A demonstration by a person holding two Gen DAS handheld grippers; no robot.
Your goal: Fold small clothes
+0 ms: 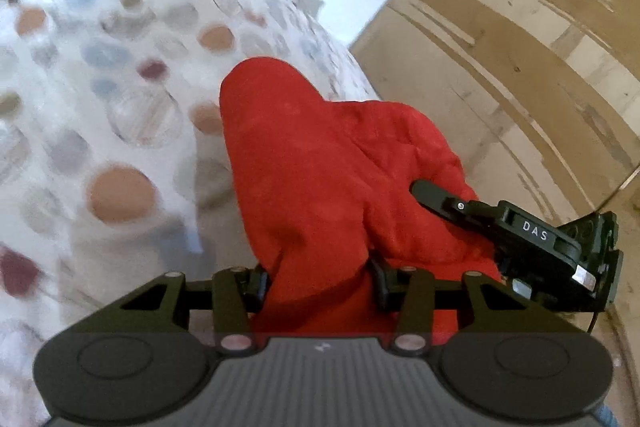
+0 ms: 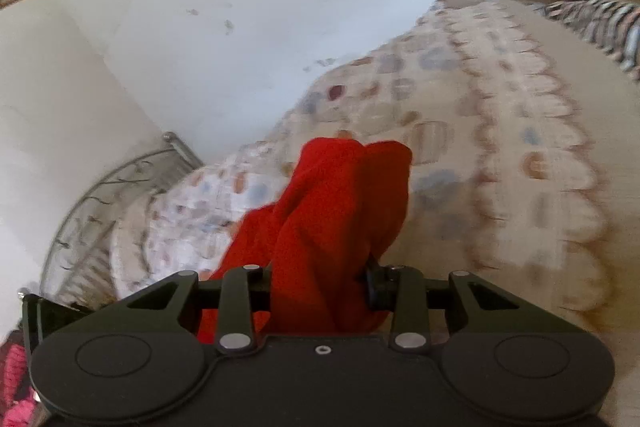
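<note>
A: What is shown in the left wrist view?

B: The left gripper is seen at the bottom centre, its jaws clamped on a red garment. The cloth is bunched between the two fingers and rises toward the middle of the frame as a rounded hump. The right gripper enters from the lower right; one black finger is laid against the same red cloth. A bedspread printed with coloured spots fills the left half, blurred. A wooden panel occupies the upper right.

A: And the right wrist view?

B: The right gripper is shown at the bottom centre, closed on the red garment. The fabric is pinched between the fingers and stands up in two folds toward the middle of the frame. Part of it hangs down at the lower left of the jaws. The bedspread runs from the centre to the right edge, with a scalloped border. A white wall fills the upper left, and a metal bed frame curves along the left edge.

A: Where is the garment relative to the bed?

B: It is held up by both grippers; whether any part touches the bedspread cannot be told.
</note>
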